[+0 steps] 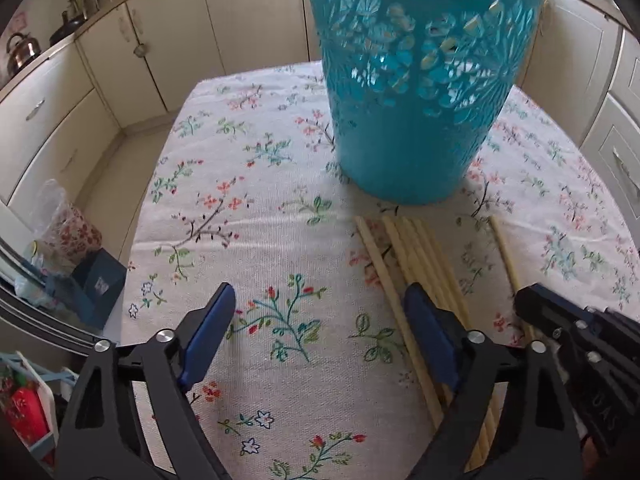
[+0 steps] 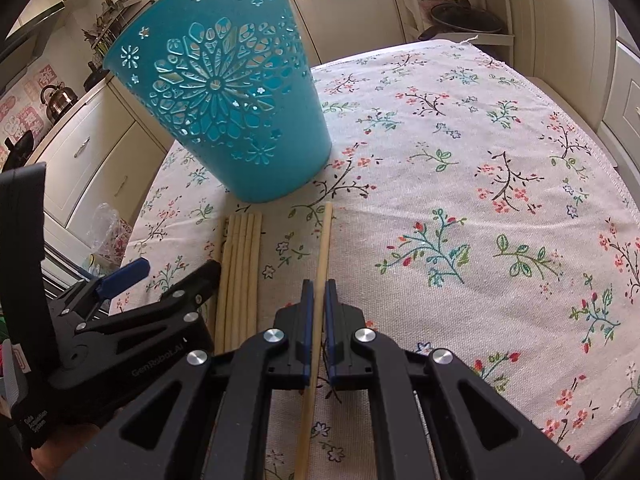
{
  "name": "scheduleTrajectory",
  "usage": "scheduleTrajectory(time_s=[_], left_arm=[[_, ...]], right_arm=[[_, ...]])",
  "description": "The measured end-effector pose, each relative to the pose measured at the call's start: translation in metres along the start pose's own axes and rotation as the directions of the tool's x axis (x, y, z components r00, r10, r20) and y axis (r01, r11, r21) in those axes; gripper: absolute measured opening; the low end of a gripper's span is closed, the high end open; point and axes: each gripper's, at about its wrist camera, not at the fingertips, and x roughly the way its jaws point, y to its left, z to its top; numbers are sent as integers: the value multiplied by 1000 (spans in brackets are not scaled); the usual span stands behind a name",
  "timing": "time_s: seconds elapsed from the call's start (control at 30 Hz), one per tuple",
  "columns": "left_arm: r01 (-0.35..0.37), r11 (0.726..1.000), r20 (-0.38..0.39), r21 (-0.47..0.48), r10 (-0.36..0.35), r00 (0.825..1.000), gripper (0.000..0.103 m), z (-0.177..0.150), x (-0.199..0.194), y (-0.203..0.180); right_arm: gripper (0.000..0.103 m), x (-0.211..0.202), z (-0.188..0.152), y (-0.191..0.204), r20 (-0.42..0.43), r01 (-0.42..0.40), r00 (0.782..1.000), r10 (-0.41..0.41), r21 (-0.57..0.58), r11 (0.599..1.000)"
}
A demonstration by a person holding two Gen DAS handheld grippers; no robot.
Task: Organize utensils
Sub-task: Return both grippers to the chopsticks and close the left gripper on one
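Observation:
A tall teal plastic basket point(image 2: 224, 112) with cut-out flowers stands upright on the floral tablecloth point(image 2: 460, 168). In front of it lies a bundle of several pale wooden chopsticks point(image 2: 240, 264). My right gripper point(image 2: 319, 284) is shut on a single chopstick point(image 2: 325, 236) that points toward the basket, just right of the bundle. In the left wrist view my left gripper point(image 1: 319, 292) stands open over bare cloth, its right finger point(image 1: 428, 328) over the bundle point(image 1: 416, 248). Nothing is between its pads. The basket point(image 1: 412, 92) rises right ahead, and the held chopstick point(image 1: 505, 252) lies to the right.
Cream kitchen cabinets point(image 1: 132, 64) surround the table. A kettle point(image 1: 22, 50) sits on the counter at the far left. A clear bag point(image 1: 68, 224) and a dark blue box point(image 1: 100, 280) are beyond the table's left edge. Open cloth stretches to the right of the basket point(image 2: 500, 200).

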Motion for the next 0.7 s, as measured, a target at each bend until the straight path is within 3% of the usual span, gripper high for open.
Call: scheduleTrajectory(time_s=[0.13,0.4,0.5,0.57,0.7], left_arm=[[-1,1000,5,10,1,1000,77,4,3,-1],[94,995,-3,33,-94,996,45,18,9,-1],[113,992,-8,57,-113,994,29,20,9,-3],[132,988,-14,74,-132,991,12,21,9,-6],[173,981,-37,92,-170,985,5,23,7,-6]], right_arm=[[6,1,0,3,5,16,1000,-16,-19,1000],[6,5,1,9,25,57,998,-56,-70,996],[6,7,1,19,30,82,996,-79,-131,988],[6,8,0,21,29,79,997,-75,-145,986],[6,8,0,17,33,68,997,-65,-132,989]])
